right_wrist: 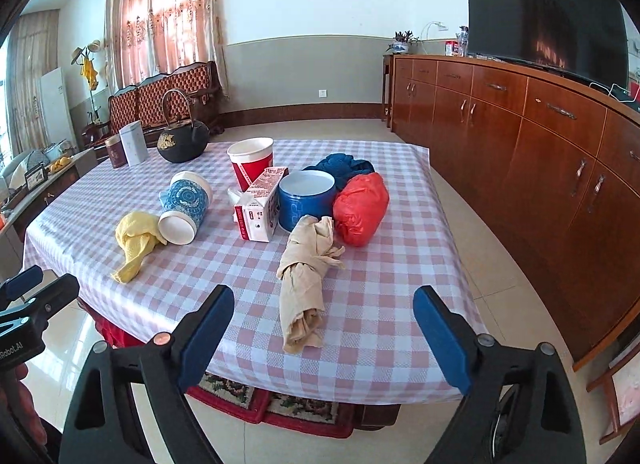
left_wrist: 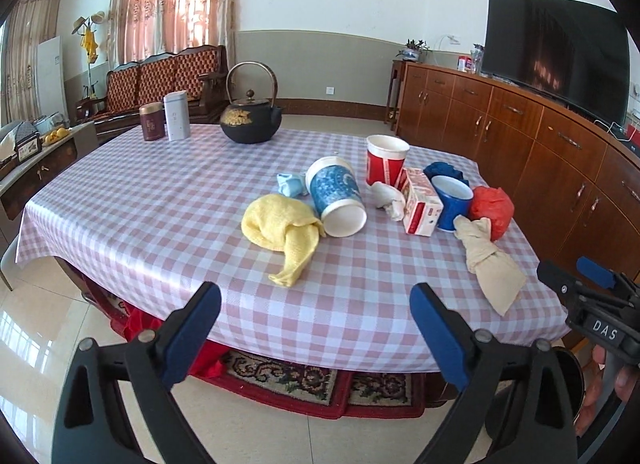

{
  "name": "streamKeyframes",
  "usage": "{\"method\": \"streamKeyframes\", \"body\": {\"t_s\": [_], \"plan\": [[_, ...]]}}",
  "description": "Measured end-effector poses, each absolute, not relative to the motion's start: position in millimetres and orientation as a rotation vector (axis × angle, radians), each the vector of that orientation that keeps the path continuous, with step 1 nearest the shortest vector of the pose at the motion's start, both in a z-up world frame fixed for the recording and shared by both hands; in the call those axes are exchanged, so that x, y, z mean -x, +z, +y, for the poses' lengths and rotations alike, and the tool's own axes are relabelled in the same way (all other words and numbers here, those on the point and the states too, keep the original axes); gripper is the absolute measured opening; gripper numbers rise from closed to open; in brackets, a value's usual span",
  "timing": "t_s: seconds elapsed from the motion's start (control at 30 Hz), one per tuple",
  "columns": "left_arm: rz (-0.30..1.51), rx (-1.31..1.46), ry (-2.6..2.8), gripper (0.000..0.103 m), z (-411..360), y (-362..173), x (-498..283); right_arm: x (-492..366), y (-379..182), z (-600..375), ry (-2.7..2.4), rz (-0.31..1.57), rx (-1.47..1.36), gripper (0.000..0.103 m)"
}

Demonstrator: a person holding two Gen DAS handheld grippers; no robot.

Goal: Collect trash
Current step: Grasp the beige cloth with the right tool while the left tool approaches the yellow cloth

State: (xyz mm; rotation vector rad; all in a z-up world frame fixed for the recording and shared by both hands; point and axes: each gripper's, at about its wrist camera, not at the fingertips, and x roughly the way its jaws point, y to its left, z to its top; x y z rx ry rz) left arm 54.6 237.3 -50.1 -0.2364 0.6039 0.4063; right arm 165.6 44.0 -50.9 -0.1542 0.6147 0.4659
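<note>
Litter lies on the pink-checked tablecloth (left_wrist: 160, 216): a yellow cloth (left_wrist: 280, 232), a tipped blue patterned cup (left_wrist: 336, 196), an upright red cup (left_wrist: 384, 160), a red-white carton (left_wrist: 422, 204), a blue tub (left_wrist: 452, 200), a red plastic bag (left_wrist: 494, 208) and a beige wad (left_wrist: 490, 260). My left gripper (left_wrist: 316, 328) hangs open and empty over the table's near edge. In the right wrist view my right gripper (right_wrist: 324, 332) is open too, the beige wad (right_wrist: 306, 284) lying ahead between its fingers, untouched. The blue tub (right_wrist: 306, 198) and red bag (right_wrist: 360, 208) sit behind it.
A black iron teapot (left_wrist: 250, 122) and two tins (left_wrist: 168, 120) stand at the far side. A wooden sideboard (left_wrist: 520, 144) with a television (left_wrist: 556, 48) runs along the right. A sofa (left_wrist: 160, 80) is behind, a patterned rug (left_wrist: 304, 384) under the table.
</note>
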Motion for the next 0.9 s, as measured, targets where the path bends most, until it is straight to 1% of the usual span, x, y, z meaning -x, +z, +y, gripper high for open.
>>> {"method": "streamKeyframes", "body": {"t_s": [0.17, 0.27, 0.33, 0.4, 0.53, 0.67, 0.8, 0.9], "plan": [[0.621, 0.252, 0.426, 0.095, 258.3, -61.1, -62.1, -182.3, -63.0, 59.9, 0.47, 0.652, 0.166, 0.081], [0.628, 0.257, 0.423, 0.094, 270.2, -66.7, -74.3, -192.7, -71.5, 66.6, 0.464, 0.67, 0.171, 0.078], [0.638, 0.26, 0.416, 0.092, 276.9, -71.6, -85.6, -200.9, -77.1, 70.8, 0.459, 0.682, 0.169, 0.075], [0.648, 0.257, 0.413, 0.091, 282.1, -76.1, -97.9, -208.9, -82.2, 73.9, 0.458, 0.696, 0.167, 0.066], [0.659, 0.275, 0.403, 0.088, 291.2, -85.5, -116.6, -221.8, -89.4, 76.7, 0.454, 0.712, 0.152, 0.058], [0.659, 0.292, 0.385, 0.086, 294.0, -91.0, -128.3, -231.7, -92.1, 82.3, 0.466, 0.716, 0.147, 0.046], [0.669, 0.297, 0.379, 0.085, 297.6, -95.8, -138.7, -240.8, -95.0, 89.7, 0.475, 0.73, 0.143, 0.045], [0.678, 0.309, 0.375, 0.081, 302.6, -101.0, -144.7, -240.7, -98.4, 94.5, 0.485, 0.735, 0.155, 0.045]]}}
